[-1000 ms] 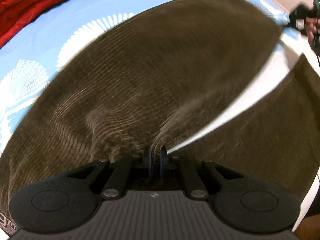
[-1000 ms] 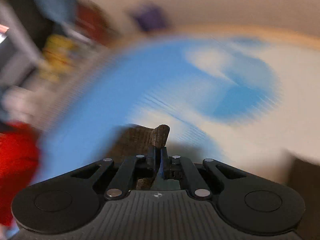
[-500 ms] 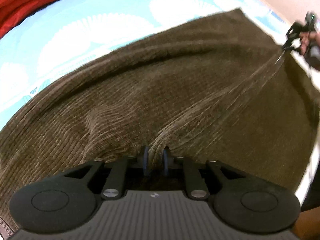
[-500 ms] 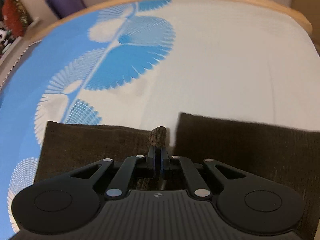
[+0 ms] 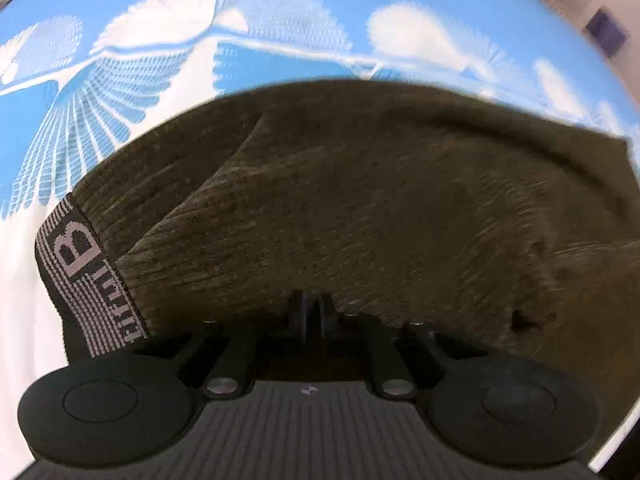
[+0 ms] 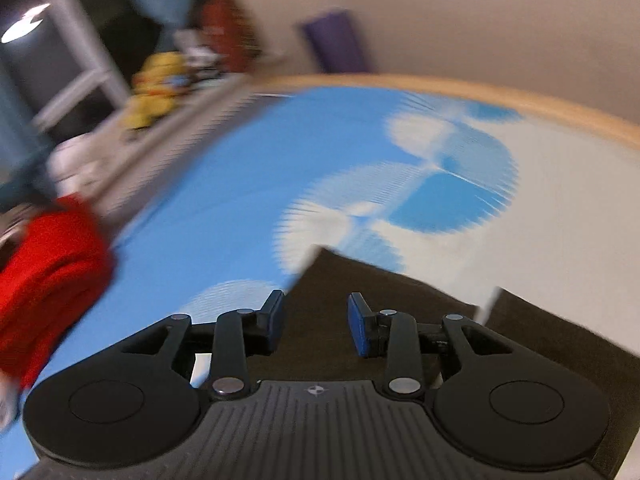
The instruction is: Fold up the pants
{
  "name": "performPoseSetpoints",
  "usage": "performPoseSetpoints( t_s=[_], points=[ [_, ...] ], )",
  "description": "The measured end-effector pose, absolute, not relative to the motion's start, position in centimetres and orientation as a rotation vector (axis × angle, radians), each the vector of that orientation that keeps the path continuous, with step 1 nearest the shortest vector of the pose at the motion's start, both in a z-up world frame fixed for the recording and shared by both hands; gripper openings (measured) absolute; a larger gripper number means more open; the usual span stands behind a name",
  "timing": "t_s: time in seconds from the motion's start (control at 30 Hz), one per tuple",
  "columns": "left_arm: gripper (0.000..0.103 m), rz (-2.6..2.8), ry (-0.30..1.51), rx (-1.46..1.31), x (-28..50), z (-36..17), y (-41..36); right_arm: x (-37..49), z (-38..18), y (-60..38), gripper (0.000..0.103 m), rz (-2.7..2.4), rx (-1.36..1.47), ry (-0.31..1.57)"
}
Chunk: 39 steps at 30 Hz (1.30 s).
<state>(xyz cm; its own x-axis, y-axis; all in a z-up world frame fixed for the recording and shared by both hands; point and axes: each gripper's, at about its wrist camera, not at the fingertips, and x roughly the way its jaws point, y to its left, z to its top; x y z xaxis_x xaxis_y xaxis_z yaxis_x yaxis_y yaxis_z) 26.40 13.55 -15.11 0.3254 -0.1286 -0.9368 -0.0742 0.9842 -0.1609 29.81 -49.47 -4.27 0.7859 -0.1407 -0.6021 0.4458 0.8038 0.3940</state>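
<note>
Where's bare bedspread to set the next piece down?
Free: the blue-and-white patterned bedspread between the dark brown corduroy pants and the wooden bed edge, and its white part right of the pants. Crowded: the red folded fabric at the left edge.

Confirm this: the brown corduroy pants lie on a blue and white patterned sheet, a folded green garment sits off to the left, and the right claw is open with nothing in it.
One thing is wrong: the folded garment at the left is red, not green, as the right wrist view shows. The rest holds: the brown corduroy pants lie on the blue and white sheet, and the right claw is opening with nothing between its pads.
</note>
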Motion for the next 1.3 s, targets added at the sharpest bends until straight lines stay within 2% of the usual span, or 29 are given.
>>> performPoseSetpoints(
  t_s=[0.07, 0.1, 0.13, 0.27, 0.3, 0.37, 0.43, 0.5, 0.6, 0.67, 0.77, 0.83, 0.9, 1.0, 1.1, 1.13, 1.23, 1.3],
  points=[
    [0.019, -0.015, 1.181, -0.241, 26.0, -12.9, 15.6, 28.0, -2.1, -47.6, 0.042, -0.234, 0.517, 0.561],
    [0.035, -0.003, 1.118, -0.257, 25.7, -11.6, 16.7, 27.0, -1.3, -46.8, 0.046, -0.188, 0.505, 0.545],
    [0.047, 0.020, 1.069, -0.286, 25.2, -10.7, 18.1, 26.0, -0.6, -46.0, 0.047, -0.148, 0.489, 0.526],
    [0.055, 0.248, 1.014, -0.392, 24.0, -10.6, 24.7, 22.3, -0.5, -43.6, 0.050, -0.085, 0.410, 0.476],
    [0.059, 0.293, 1.020, -0.431, 23.9, -11.0, 26.3, 21.8, -1.0, -43.1, 0.050, -0.089, 0.389, 0.493],
    [0.060, 0.325, 1.031, -0.542, 24.1, -12.6, 28.5, 22.0, -1.6, -42.6, 0.050, -0.110, 0.375, 0.565],
    [0.067, 0.308, 1.055, -0.587, 24.6, -14.3, 29.3, 22.1, -1.6, -42.5, 0.049, -0.114, 0.372, 0.558],
    [0.066, 0.326, 1.077, -0.535, 25.1, -15.6, 27.7, 22.3, -1.9, -42.2, 0.049, -0.144, 0.304, 0.565],
    [0.037, 0.294, 1.050, -0.471, 25.6, -15.6, 26.8, 22.2, -2.6, -42.2, 0.049, -0.157, 0.310, 0.598],
    [0.034, 0.281, 0.941, -0.477, 25.4, -14.4, 26.9, 21.8, -2.8, -42.3, 0.049, -0.144, 0.350, 0.611],
    [0.038, 0.302, 0.885, -0.343, 25.3, -13.2, 25.7, 21.6, -3.5, -42.1, 0.049, -0.141, 0.314, 0.620],
    [0.046, 0.326, 0.960, -0.335, 25.5, -13.6, 25.4, 21.7, -3.5, -42.0, 0.049, -0.137, 0.290, 0.613],
    [0.047, 0.337, 1.007, -0.348, 24.7, -12.7, 25.5, 21.6, -3.5, -41.9, 0.049, -0.141, 0.275, 0.616],
    [0.054, 0.403, 1.031, -0.431, 21.7, -10.5, 26.6, 21.8, -3.6, -42.3, 0.049, -0.134, 0.309, 0.627],
    [0.054, 0.400, 1.120, -0.497, 18.5, -9.3, 26.4, 22.1, -3.5, -42.4, 0.049, -0.116, 0.358, 0.637],
    [0.059, 0.383, 1.158, -0.468, 17.3, -9.2, 25.7, 22.2, -3.5, -42.4, 0.049, -0.104, 0.376, 0.638],
    [0.071, 0.338, 1.229, -0.402, 13.9, -10.0, 23.5, 22.3, -3.2, -41.7, 0.049, -0.064, 0.411, 0.631],
    [0.071, 0.306, 1.267, -0.405, 12.2, -11.7, 22.2, 22.3, -2.9, -41.0, 0.049, -0.037, 0.412, 0.629]
  ],
)
